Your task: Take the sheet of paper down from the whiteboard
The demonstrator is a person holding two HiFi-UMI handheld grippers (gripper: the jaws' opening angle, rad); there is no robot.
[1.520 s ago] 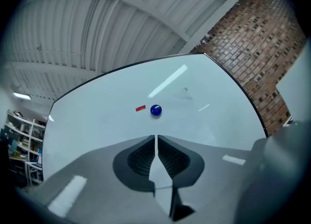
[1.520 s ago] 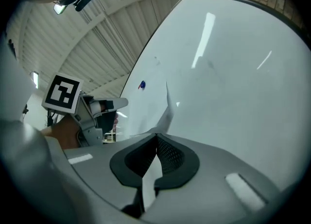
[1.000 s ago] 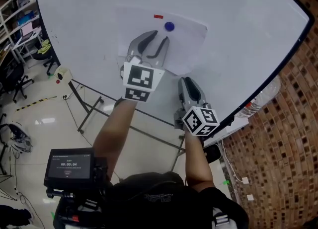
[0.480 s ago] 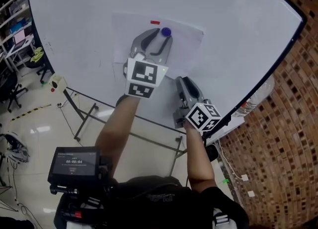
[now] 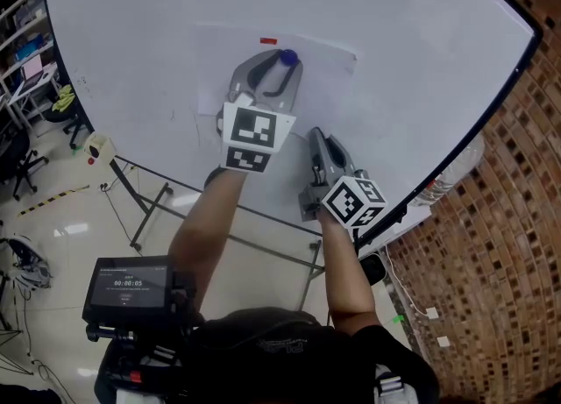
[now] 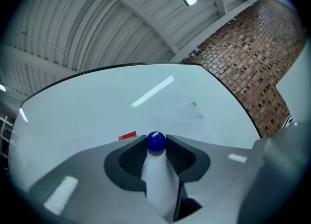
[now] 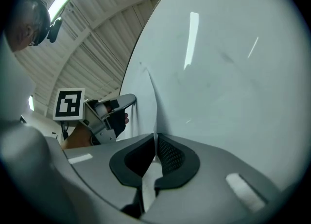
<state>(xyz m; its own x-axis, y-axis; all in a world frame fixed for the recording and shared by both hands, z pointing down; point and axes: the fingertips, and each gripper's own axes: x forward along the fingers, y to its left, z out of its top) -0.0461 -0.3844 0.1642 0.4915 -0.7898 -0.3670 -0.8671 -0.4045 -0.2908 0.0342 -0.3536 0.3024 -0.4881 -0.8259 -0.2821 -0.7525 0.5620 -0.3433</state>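
A white sheet of paper [image 5: 329,65] hangs on the whiteboard [image 5: 421,34], held by a round blue magnet [image 5: 287,58] with a small red magnet [image 5: 268,41] beside it. My left gripper [image 5: 276,60] is up at the sheet's top. Its jaws are opening, and the blue magnet [image 6: 155,141] sits between the fingertips without a visible squeeze. Lower down, my right gripper [image 5: 313,133] is closing its jaws on the sheet's bottom edge. In the right gripper view the paper [image 7: 147,106] runs edge-on between the pads of the right gripper [image 7: 155,140].
A brick wall [image 5: 491,244] stands close on the right, with a plastic bottle [image 5: 456,174] by the board's lower corner. The board's metal stand legs [image 5: 149,201] are below. A small monitor [image 5: 127,287] sits at my waist. Desks and chairs [image 5: 26,60] are far left.
The left gripper has risen so that the blue magnet now lies between its fingertips. The right gripper has shifted up a little and its jaws have come together on the paper's lower edge.
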